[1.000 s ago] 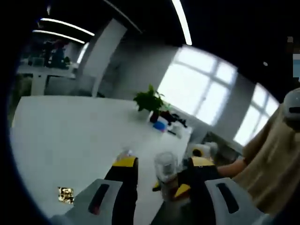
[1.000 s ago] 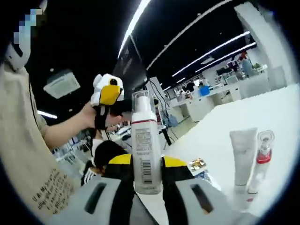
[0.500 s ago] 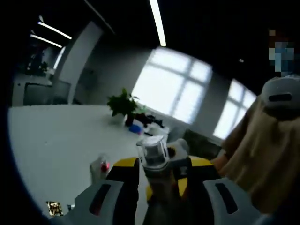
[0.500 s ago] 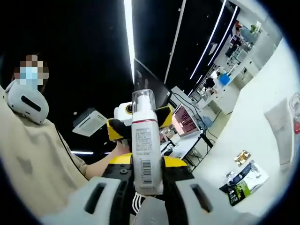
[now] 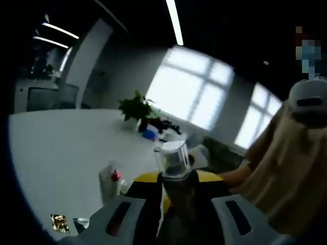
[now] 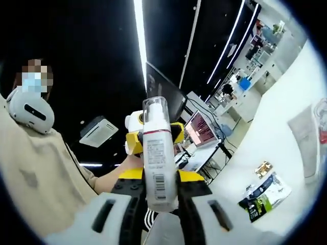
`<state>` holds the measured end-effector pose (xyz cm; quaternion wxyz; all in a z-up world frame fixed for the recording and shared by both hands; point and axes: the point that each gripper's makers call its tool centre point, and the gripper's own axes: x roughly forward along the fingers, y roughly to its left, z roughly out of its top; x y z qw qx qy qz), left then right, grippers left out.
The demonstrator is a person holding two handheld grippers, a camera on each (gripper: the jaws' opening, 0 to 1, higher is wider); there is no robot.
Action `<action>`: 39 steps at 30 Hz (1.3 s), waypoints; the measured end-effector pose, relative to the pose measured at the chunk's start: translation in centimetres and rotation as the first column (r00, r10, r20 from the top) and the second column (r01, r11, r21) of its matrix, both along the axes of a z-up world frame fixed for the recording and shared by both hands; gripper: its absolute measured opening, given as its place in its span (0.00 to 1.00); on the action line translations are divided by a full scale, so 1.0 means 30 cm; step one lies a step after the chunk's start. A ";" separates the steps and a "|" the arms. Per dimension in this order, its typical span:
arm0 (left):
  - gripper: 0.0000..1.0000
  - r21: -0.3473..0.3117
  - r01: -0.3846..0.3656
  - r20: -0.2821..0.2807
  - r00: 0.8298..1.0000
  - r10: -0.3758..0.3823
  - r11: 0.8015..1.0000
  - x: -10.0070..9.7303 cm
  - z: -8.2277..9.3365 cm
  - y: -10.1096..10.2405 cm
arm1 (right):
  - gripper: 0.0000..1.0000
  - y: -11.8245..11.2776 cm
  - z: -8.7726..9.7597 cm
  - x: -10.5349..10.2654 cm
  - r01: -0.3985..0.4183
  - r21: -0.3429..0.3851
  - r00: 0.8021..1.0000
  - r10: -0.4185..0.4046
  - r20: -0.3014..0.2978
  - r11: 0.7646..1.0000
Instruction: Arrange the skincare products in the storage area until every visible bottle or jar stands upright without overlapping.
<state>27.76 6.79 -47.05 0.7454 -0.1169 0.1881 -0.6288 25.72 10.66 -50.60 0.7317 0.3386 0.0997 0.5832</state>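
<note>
A white pump bottle (image 6: 157,163) with a red band and a clear cap stands upright in my right gripper (image 6: 160,176), which is shut on its lower body. The left gripper's yellow fingers (image 6: 134,143) sit just behind the bottle near its top, held by a person's hand. In the left gripper view the same bottle's clear cap (image 5: 173,159) rises between my left gripper (image 5: 179,178), whose jaws press against its sides. On the white table (image 5: 56,153) stands a small bottle (image 5: 110,181) with a red part. A white tube (image 6: 305,148) and a red-banded bottle (image 6: 322,122) stand on the table at the right edge.
A person in a beige shirt (image 6: 36,178) stands close on the left. Flat packets (image 6: 263,191) and a small gold one (image 6: 264,168) lie on the table. A potted plant (image 5: 137,108) stands at the far side of the table, a printed packet (image 5: 60,223) near me.
My left jaws have drawn in onto the bottle, which stood between wider jaws before. The right gripper keeps its hold, and the left gripper now sits right behind the bottle's top.
</note>
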 end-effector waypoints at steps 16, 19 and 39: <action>0.20 0.097 -0.230 0.069 0.972 0.224 0.968 0.097 -0.089 -0.055 | 0.27 -0.119 -0.113 0.152 0.440 -0.431 0.884 -0.295 0.362 0.788; 0.20 0.126 -0.241 0.092 0.969 0.230 0.962 0.100 -0.113 -0.068 | 0.27 -0.133 -0.140 0.161 0.485 -0.485 0.861 -0.299 0.411 0.728; 0.20 0.305 -0.310 0.239 0.940 0.242 0.900 0.107 -0.300 -0.137 | 0.25 -0.196 -0.354 0.207 0.526 -0.655 0.846 -0.255 0.468 0.542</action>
